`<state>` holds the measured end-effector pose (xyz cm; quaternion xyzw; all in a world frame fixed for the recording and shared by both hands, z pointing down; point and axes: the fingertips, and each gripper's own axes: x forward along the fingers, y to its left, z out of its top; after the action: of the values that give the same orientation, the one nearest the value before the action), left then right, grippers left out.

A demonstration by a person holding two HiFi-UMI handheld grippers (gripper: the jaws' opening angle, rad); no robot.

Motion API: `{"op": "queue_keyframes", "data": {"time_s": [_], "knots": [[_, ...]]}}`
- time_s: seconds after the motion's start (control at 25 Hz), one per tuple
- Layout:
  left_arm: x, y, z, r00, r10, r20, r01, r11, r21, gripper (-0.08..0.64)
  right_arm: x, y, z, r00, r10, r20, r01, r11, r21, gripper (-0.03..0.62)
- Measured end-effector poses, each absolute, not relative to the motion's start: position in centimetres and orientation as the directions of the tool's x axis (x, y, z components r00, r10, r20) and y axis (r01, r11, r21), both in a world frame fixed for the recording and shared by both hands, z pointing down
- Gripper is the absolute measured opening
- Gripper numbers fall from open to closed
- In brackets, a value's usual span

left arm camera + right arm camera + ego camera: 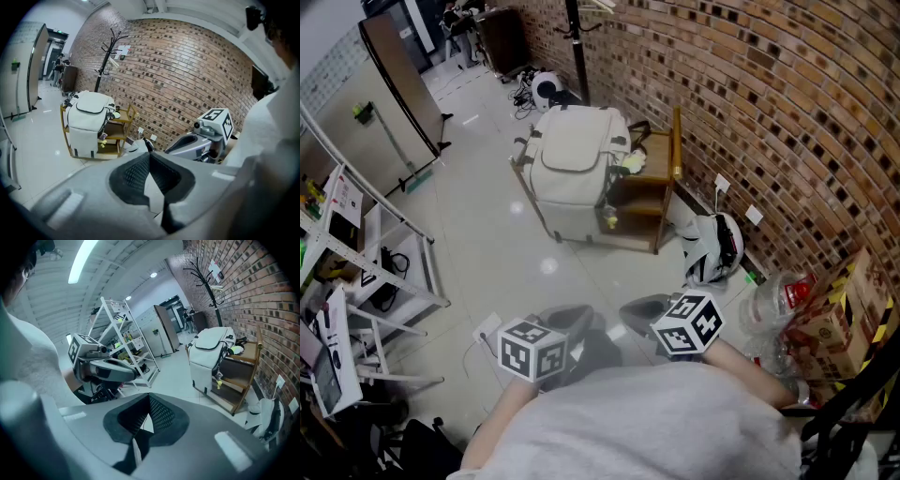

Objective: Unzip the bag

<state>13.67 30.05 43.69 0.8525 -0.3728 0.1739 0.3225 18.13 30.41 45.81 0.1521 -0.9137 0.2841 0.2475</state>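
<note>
A white backpack [572, 178] stands upright on a low wooden shelf unit [664, 202] against the brick wall, far from both grippers; its zips look closed. In the gripper views the backpack [89, 117] [208, 355] appears small and distant. My left gripper [565, 317] [149, 154] is held close to my body, its jaws meeting at the tips with nothing between them. Beside it my right gripper [639, 309] [149, 397] is also shut and empty. Both point down towards the floor in front of the shelf.
A black coat stand [575, 37] rises behind the bag. A white metal rack [366, 272] with clutter lines the left side. A white helmet-like object [712, 248] lies right of the shelf; cardboard boxes [839, 314] and a plastic bag [769, 309] sit at the right.
</note>
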Motion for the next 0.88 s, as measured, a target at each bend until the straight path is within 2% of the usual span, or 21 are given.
{"op": "queue_keyframes", "data": {"time_s": [0.4, 0.68, 0.88], "knots": [[6.5, 16.1, 45.5, 0.714, -0.461, 0.527, -0.699, -0.521, 0.490, 0.002, 12.2, 16.5, 47.6, -0.813, -0.186, 0.552, -0.496, 0.718, -0.489, -0.002], [1.3, 5.8, 45.6, 0.721, -0.454, 0.523, -0.690, -0.545, 0.477, 0.002, 7.6, 7.1, 47.3, -0.788, -0.212, 0.579, -0.536, 0.698, -0.475, -0.002], [-1.0, 1.1, 45.2, 0.735, -0.444, 0.512, -0.672, -0.572, 0.470, 0.002, 5.9, 1.8, 46.2, -0.768, -0.294, 0.570, -0.584, 0.686, -0.433, -0.002]]}}
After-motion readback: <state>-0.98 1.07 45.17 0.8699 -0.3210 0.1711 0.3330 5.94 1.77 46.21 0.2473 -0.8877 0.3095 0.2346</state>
